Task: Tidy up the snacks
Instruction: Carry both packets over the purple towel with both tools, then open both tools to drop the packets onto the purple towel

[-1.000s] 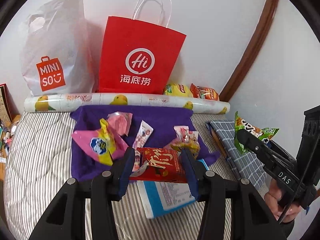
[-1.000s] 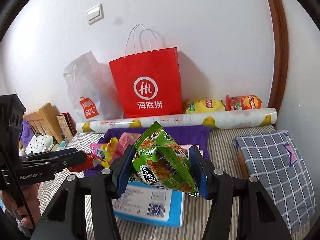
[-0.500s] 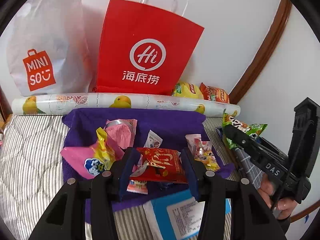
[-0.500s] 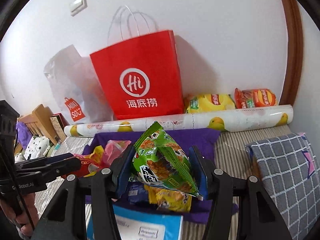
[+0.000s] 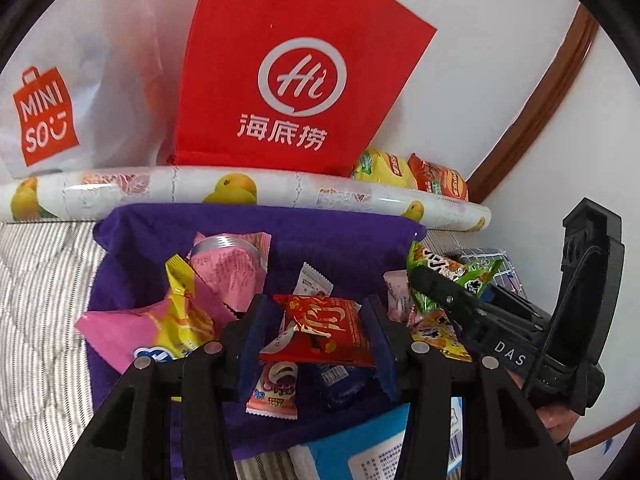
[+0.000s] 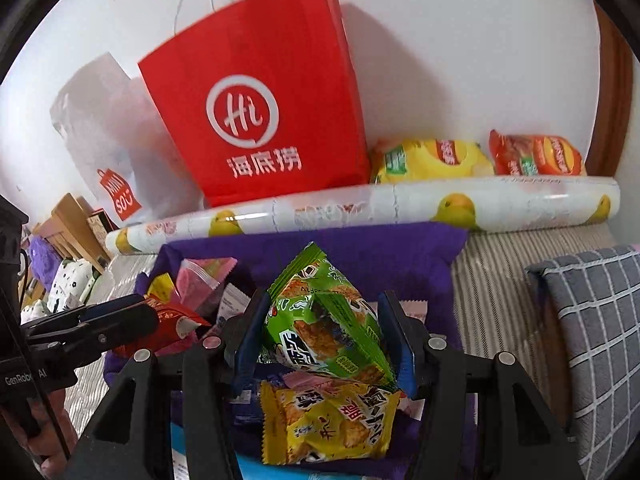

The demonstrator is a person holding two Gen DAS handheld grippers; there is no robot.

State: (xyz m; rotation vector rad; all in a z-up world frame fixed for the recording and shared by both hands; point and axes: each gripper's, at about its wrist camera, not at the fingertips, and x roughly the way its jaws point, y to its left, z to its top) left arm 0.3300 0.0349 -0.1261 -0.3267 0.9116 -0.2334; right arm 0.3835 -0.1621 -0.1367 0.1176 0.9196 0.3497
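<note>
A red snack packet (image 5: pixel 320 330) is pinched flat between the blue-padded fingers of the left gripper (image 5: pixel 316 334) and is held above the near part of the purple cloth (image 5: pixel 328 236). A green snack packet (image 6: pixel 326 328) is clamped between the fingers of the right gripper (image 6: pixel 324 340), likewise over the cloth, which is spread on the striped bed (image 5: pixel 36 280). On the cloth, pink packets (image 5: pixel 228 268) are seen toward its left edge, and a yellow packet (image 6: pixel 328 424) lies at its near edge, just under the green one. A blue-and-white pack (image 5: pixel 380 444) is partly tucked beneath the cloth's near edge. Along the cloth's far edge a duck-printed roll (image 5: pixel 240 190) is laid, and behind it a red paper bag (image 5: pixel 296 76) and a white Miniso bag (image 5: pixel 60 92) are stood against the wall. Yellow and orange crisp bags (image 6: pixel 480 158) are lodged behind the roll, to the right of the red bag.
</note>
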